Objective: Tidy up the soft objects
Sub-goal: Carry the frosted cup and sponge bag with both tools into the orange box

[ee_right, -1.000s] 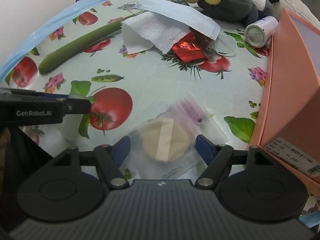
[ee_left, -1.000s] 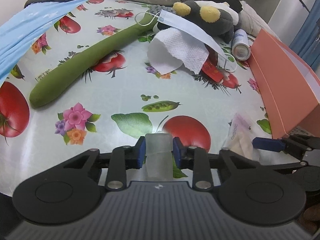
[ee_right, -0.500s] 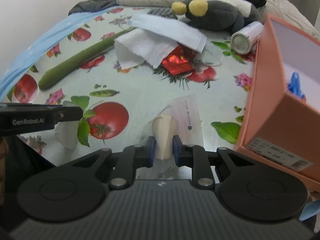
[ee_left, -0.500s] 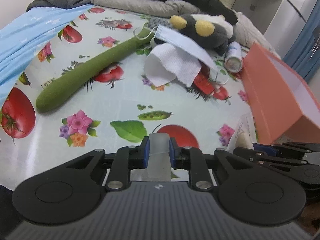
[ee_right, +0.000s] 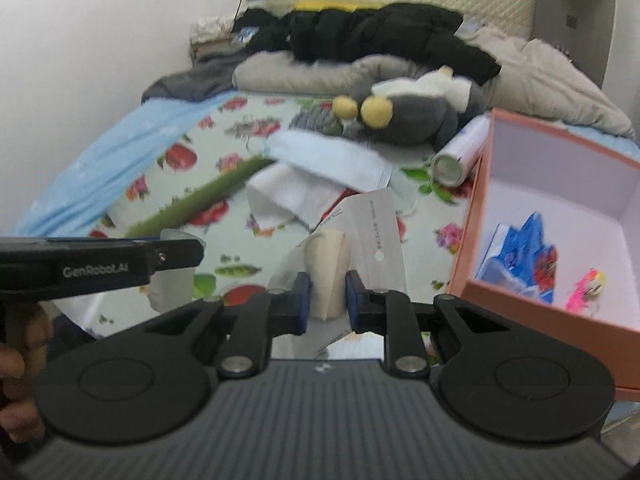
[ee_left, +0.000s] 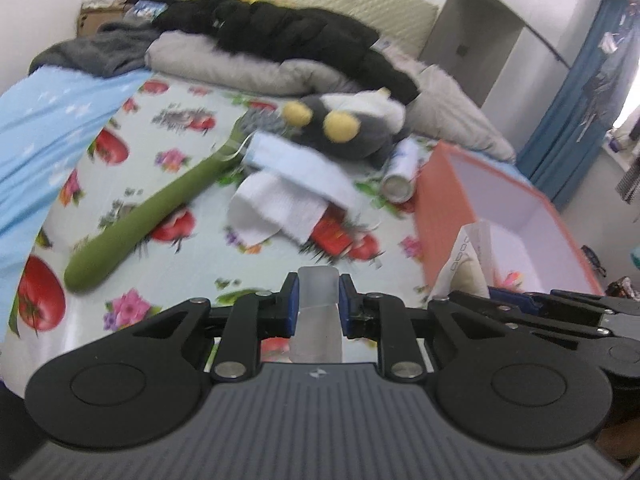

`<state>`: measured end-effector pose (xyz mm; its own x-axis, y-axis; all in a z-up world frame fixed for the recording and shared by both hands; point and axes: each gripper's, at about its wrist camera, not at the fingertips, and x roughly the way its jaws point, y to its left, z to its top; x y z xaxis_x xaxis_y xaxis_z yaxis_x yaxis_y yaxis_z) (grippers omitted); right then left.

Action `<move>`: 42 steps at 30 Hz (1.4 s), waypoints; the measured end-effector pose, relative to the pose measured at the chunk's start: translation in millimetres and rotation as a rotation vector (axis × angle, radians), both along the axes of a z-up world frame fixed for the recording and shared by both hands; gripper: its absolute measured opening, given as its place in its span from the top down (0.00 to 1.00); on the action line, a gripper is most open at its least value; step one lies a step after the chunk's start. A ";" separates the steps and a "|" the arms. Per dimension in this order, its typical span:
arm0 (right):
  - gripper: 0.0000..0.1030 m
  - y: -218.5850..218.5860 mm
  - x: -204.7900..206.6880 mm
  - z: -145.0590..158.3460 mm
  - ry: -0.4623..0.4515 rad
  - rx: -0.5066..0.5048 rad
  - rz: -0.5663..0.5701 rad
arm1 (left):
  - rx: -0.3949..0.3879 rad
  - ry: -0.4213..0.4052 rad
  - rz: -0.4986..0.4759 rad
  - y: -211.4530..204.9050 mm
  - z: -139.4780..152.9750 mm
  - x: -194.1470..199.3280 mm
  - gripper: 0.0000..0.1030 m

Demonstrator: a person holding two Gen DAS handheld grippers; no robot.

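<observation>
Left wrist view: looks over a bed covered by a tomato-print cloth (ee_left: 192, 256).
Blue sheet (ee_left: 44, 140): far left, along the bed's edge.
Green plush stick (ee_left: 148, 220): lies slanted on the cloth, left of centre.
Left gripper (ee_left: 318, 304): fingers closed onto a translucent soft block (ee_left: 317, 312), held upright above the cloth.
White towel (ee_left: 280, 208): mid-bed, partly under a blue face mask (ee_left: 300, 172), with a red packet (ee_left: 332, 232) showing beneath.
Dark plush toy (ee_left: 352, 128): behind the mask, yellow knobs facing the camera.
Spray can (ee_left: 400, 172): on its side between the toy and the box.
Right gripper (ee_right: 327, 300): closed on a clear pouch (ee_right: 372, 232) holding a beige pad (ee_right: 328, 268), lifted off the cloth just left of the box.
Orange box (ee_right: 500, 296): far right, open at the top; a blue wrapper (ee_right: 520, 256) and a pink item (ee_right: 586, 286) lie inside.
</observation>
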<state>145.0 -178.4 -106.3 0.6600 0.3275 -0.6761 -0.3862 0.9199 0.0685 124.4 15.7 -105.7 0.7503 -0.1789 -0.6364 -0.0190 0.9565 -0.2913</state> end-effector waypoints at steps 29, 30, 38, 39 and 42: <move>0.78 -124.6 8.3 121.2 -0.207 0.091 -0.232 | -0.018 -0.163 -0.283 -164.3 118.0 79.4 0.77; 0.78 -132.3 12.2 120.2 -0.200 0.090 -0.244 | -0.013 -0.159 -0.295 -173.8 116.2 86.8 0.77; 0.77 -186.6 51.8 90.0 -0.093 0.087 -0.341 | 0.004 -0.044 -0.366 -231.5 71.9 147.7 0.77; 0.77 -192.9 58.1 82.9 -0.069 0.088 -0.354 | 0.006 -0.022 -0.373 -238.0 64.3 155.5 0.77; 0.76 -209.6 74.2 61.0 -0.002 0.097 -0.388 | 0.017 0.040 -0.399 -256.3 38.6 178.1 0.77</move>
